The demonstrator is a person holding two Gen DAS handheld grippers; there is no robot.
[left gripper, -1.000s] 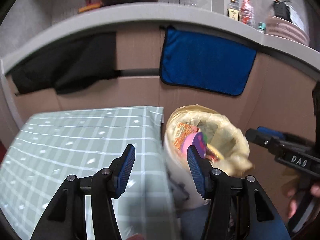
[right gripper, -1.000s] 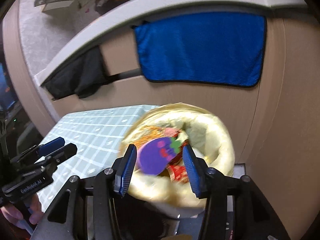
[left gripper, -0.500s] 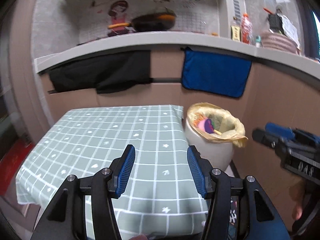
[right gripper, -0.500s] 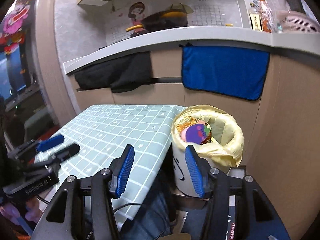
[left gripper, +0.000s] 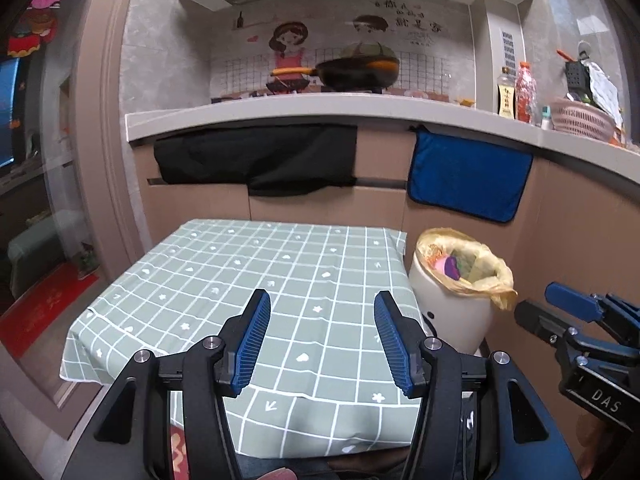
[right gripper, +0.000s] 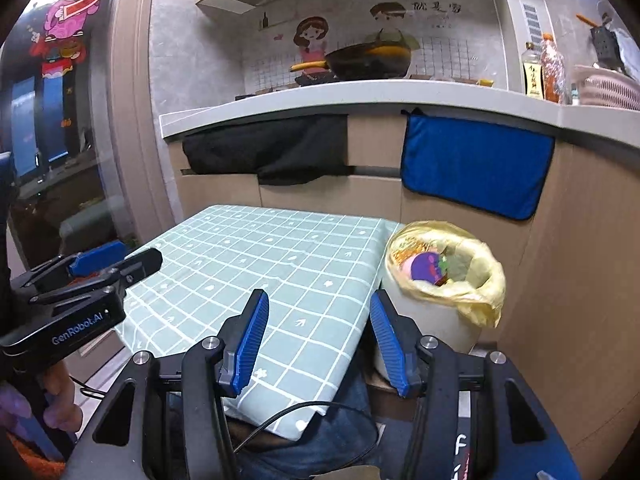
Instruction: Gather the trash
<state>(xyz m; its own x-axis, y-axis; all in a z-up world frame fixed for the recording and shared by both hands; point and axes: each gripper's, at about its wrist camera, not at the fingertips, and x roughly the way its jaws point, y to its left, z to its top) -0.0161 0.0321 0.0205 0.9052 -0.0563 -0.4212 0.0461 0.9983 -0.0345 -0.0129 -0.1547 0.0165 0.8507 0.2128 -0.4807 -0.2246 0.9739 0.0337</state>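
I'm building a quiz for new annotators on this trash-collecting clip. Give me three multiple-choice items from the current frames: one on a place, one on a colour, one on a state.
1. Where does the trash bin stand?
A. On the counter
B. On the floor beside the table's right edge
C. Under the black cloth

2. What colour is the bin's liner bag?
A. Yellow
B. Black
C. Blue

3. How does the right gripper stand?
A. Shut on a wrapper
B. Shut on the tablecloth
C. Open, with nothing between its pads

Answers:
1 B: the bin sits low, right of the table with its checked cloth, below the blue towel.
2 A: a yellow bag is folded over the white bin's rim.
3 C: its blue pads are apart, only the table and bin showing behind the gap.
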